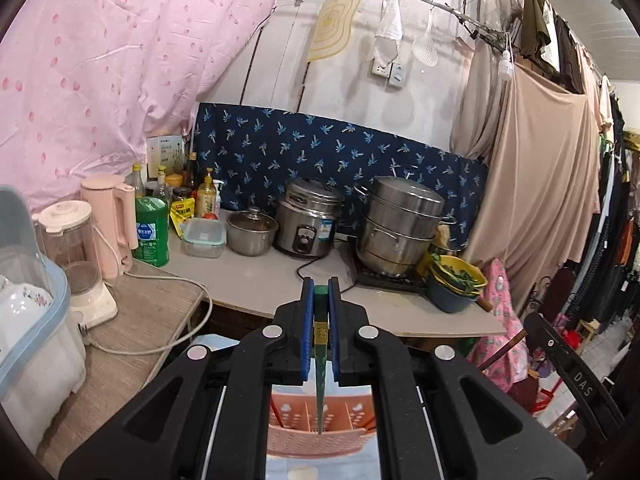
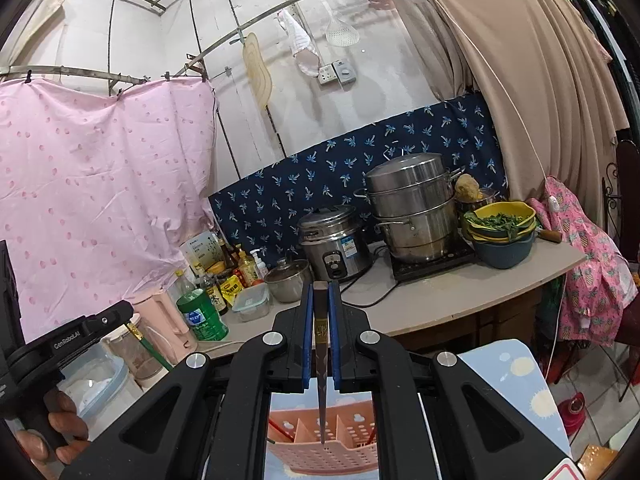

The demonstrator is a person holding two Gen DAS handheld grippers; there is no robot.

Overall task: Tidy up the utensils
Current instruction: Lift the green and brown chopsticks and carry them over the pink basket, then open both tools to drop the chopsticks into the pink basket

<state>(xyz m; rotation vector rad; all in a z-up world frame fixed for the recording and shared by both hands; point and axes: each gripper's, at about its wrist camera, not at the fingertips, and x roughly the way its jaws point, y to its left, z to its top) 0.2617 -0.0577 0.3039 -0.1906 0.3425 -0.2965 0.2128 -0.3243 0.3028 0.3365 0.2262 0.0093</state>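
Left gripper [image 1: 321,286] clamps green chopstick [image 1: 321,364], right gripper [image 2: 321,290] brown chopstick [image 2: 321,368]; tips down, aimed at pink basket [image 2: 320,450].

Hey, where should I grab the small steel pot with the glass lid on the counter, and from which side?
Take the small pot by the lid knob, coming from above: the knob stands clear on top, while the rice cooker and plastic box crowd its sides.
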